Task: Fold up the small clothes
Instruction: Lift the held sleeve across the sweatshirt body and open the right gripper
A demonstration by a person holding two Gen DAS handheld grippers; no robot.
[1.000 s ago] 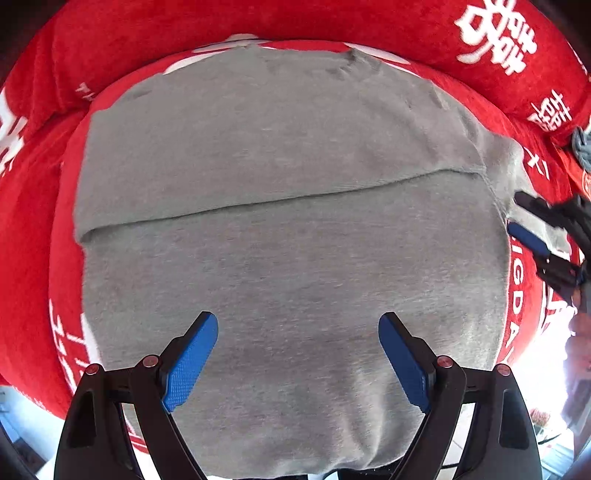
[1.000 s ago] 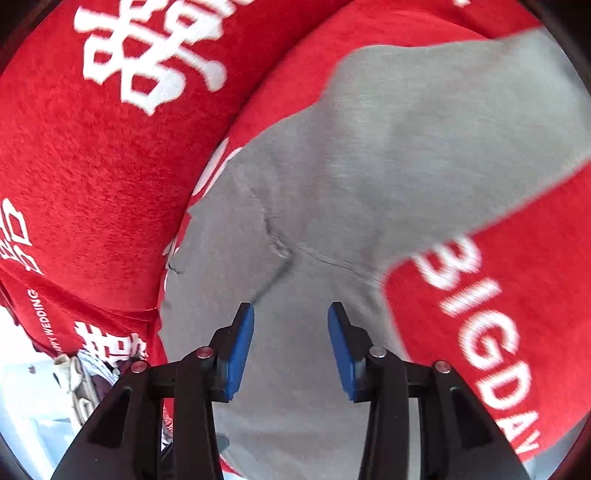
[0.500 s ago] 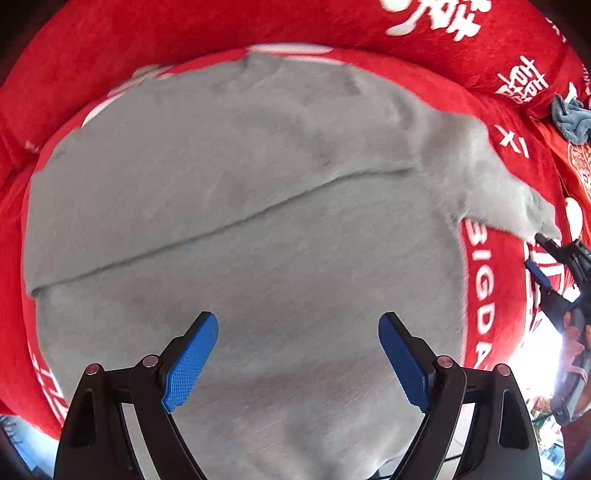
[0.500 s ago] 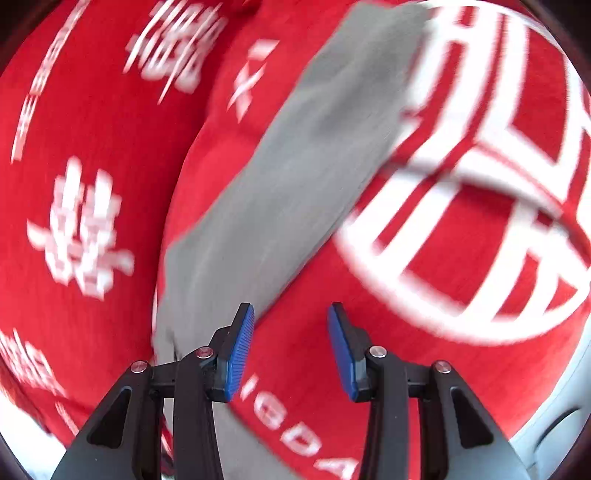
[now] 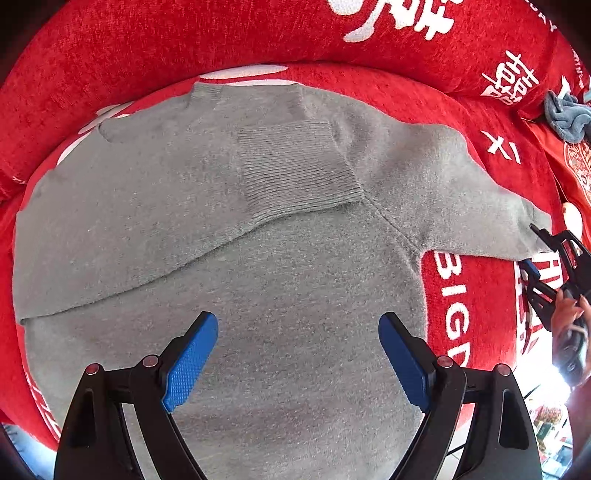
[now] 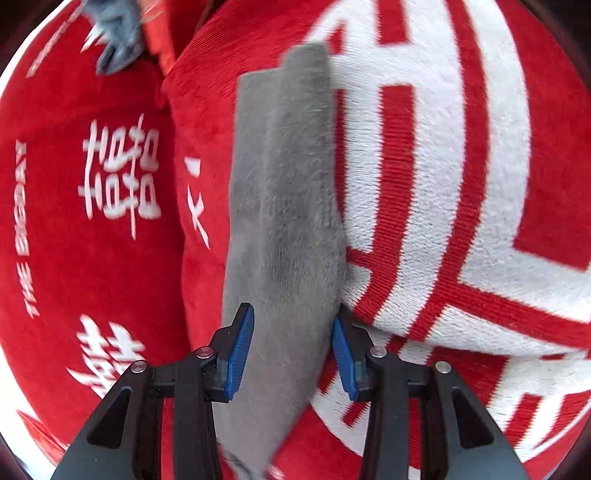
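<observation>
A small grey sweater (image 5: 295,258) lies flat on a red cover. One sleeve is folded across its chest, its ribbed cuff (image 5: 295,173) near the middle. The other sleeve (image 5: 461,199) stretches out to the right. My left gripper (image 5: 297,354) is open and empty above the sweater's lower body. My right gripper (image 6: 291,350) is open, its blue pads either side of that outstretched sleeve (image 6: 284,206); it also shows at the right edge of the left wrist view (image 5: 535,254), by the sleeve's end.
The red cover (image 5: 461,314) has white lettering and lies over a sofa-like seat with a raised back (image 5: 221,33). A crumpled grey-blue cloth (image 5: 567,116) lies at the far right, also in the right wrist view (image 6: 116,33).
The right gripper has travelled outward along the right sleeve to near its end and now straddles it. The left gripper has shifted, so the folded sleeve's cuff has come into view.
</observation>
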